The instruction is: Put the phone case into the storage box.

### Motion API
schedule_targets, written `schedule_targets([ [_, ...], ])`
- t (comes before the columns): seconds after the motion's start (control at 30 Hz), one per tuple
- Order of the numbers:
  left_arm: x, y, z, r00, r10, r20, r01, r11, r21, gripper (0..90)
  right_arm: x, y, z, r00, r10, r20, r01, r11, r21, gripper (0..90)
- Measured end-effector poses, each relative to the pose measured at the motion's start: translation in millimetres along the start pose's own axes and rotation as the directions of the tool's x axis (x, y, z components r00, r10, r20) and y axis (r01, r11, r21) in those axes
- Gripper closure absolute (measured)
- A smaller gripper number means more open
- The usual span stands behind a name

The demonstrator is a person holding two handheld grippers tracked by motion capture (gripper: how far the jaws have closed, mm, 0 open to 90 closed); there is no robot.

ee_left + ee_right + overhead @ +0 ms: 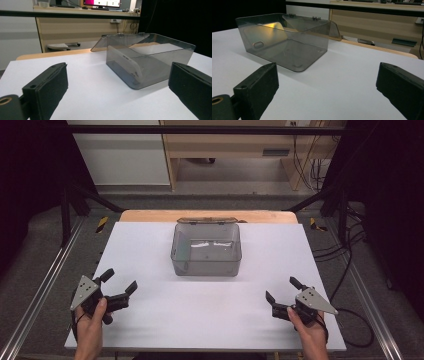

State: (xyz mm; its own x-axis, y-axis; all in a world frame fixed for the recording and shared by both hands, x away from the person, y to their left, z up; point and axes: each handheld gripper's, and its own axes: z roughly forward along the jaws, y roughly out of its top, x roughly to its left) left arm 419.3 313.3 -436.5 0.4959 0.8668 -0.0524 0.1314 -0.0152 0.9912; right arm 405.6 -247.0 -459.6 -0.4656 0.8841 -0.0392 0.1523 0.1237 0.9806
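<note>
Two tongs, left tongs (pixel 119 280) and right tongs (pixel 281 289) both wide apart, empty, one smoky clear box (pixel 206 250), lid open, one white table (pixel 200 310)

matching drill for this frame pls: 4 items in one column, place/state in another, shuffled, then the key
Items:
1. left tongs
2. right tongs
3. clear box
4. box lid

Places/states:
A. mid-table towards the far edge, nothing visible inside
B. open, near left corner of the table
C. swung back behind the box, on hinges at the rear wall
D. open, near right corner of the table

Pairs: 1-B, 2-D, 3-A, 4-C
</note>
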Motion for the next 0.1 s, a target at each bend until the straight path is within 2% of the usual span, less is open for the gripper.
schedule_targets([
  [0.1, 2.0, -0.1, -3.5, 0.9997, 0.001, -0.023, -0.001, 0.9999, -0.011, 2.4, 0.6, -0.3, 0.9, 1.0000, -0.001, -0.006, 0.001, 1.000, 0.004, 4.6],
])
